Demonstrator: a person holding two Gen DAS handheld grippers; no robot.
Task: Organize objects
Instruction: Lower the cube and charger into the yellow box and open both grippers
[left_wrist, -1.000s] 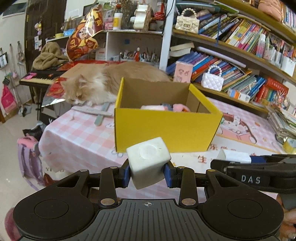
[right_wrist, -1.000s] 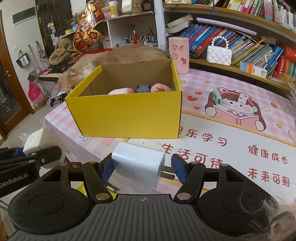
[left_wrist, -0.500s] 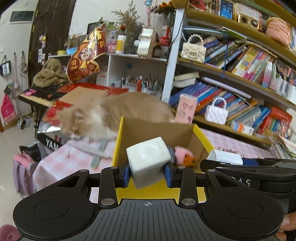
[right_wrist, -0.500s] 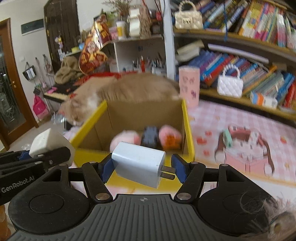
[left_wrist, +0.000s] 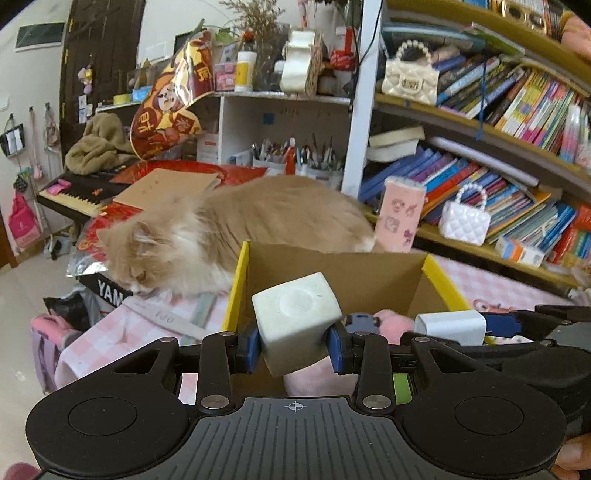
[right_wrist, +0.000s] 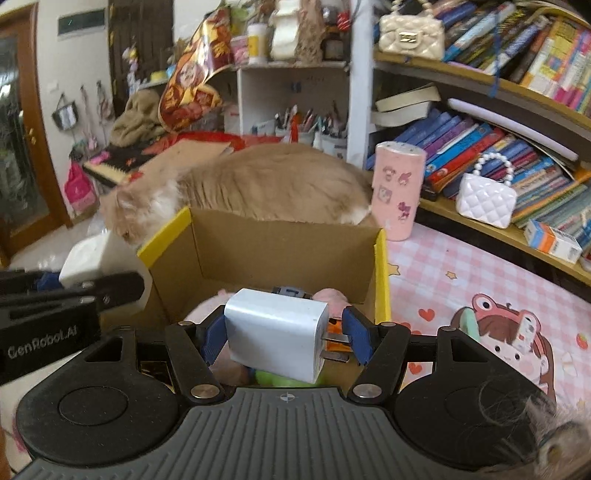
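My left gripper (left_wrist: 295, 349) is shut on a white cube-shaped block (left_wrist: 297, 319), held over the near left part of the yellow cardboard box (left_wrist: 437, 280). My right gripper (right_wrist: 286, 338) is shut on a white charger plug (right_wrist: 275, 334) with its metal prongs pointing right, above the same box (right_wrist: 380, 280). Inside the box lie pink plush toys (right_wrist: 330, 297), a small dark toy (left_wrist: 360, 319) and something green. Each gripper shows at the edge of the other's view: the right gripper (left_wrist: 454, 328) with its plug, the left gripper (right_wrist: 79, 284) with its block.
An orange and white cat (left_wrist: 229, 236) lies on the pink checked tablecloth (right_wrist: 450, 273) right behind the box. A pink sticker-covered tumbler (right_wrist: 399, 192) stands at the box's far right corner. Bookshelves (left_wrist: 498, 155) run along the back right, a keyboard (left_wrist: 74, 192) stands at the left.
Both grippers have moved forward from the table's near edge to above the open box, each still holding its object. The box now fills the lower middle of both views.
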